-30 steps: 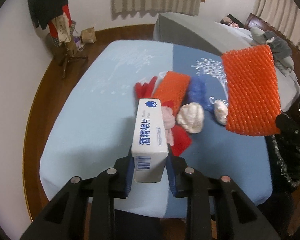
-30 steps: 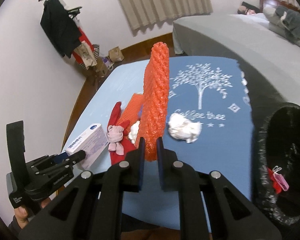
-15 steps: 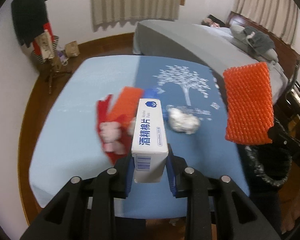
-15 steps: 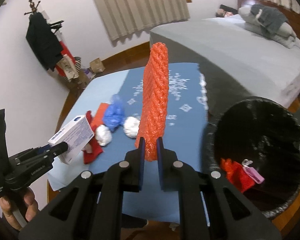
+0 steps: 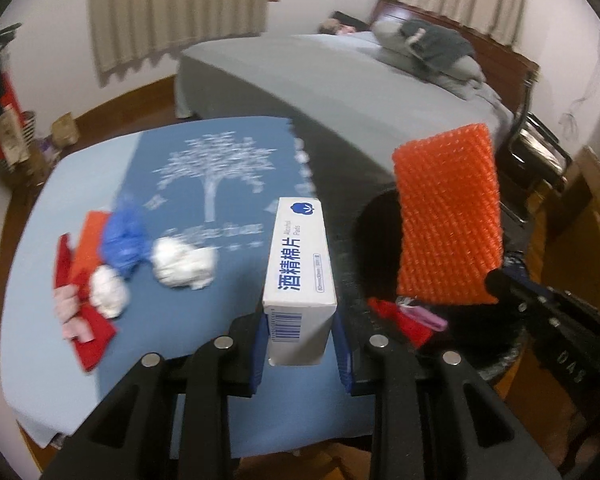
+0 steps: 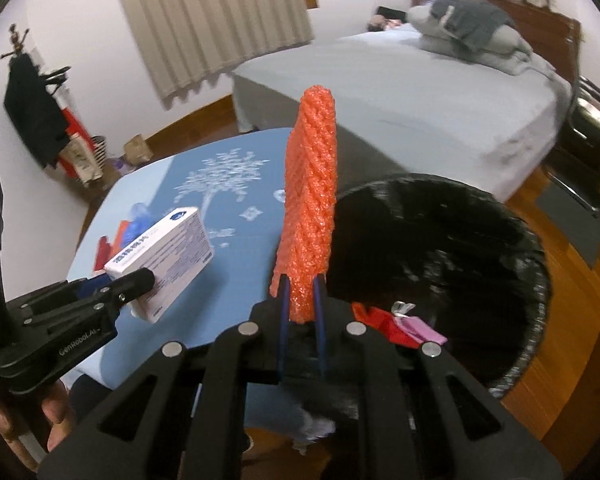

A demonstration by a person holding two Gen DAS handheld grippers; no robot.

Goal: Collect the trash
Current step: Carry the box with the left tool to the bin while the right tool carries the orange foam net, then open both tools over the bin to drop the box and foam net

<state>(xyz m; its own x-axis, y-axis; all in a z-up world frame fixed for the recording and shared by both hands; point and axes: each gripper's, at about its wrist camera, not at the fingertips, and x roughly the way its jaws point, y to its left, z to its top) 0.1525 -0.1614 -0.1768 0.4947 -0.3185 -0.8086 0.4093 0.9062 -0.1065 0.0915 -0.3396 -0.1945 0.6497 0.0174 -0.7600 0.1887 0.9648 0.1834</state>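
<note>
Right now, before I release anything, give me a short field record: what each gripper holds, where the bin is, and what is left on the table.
left gripper: shut on alcohol pad box, over the table's near edge
right gripper: shut on orange foam net, held upright beside the bin's rim
trash bin: black-lined, right of table, already holds red and pink scraps
left on table: two white paper wads, blue bag, red and orange scraps
</note>
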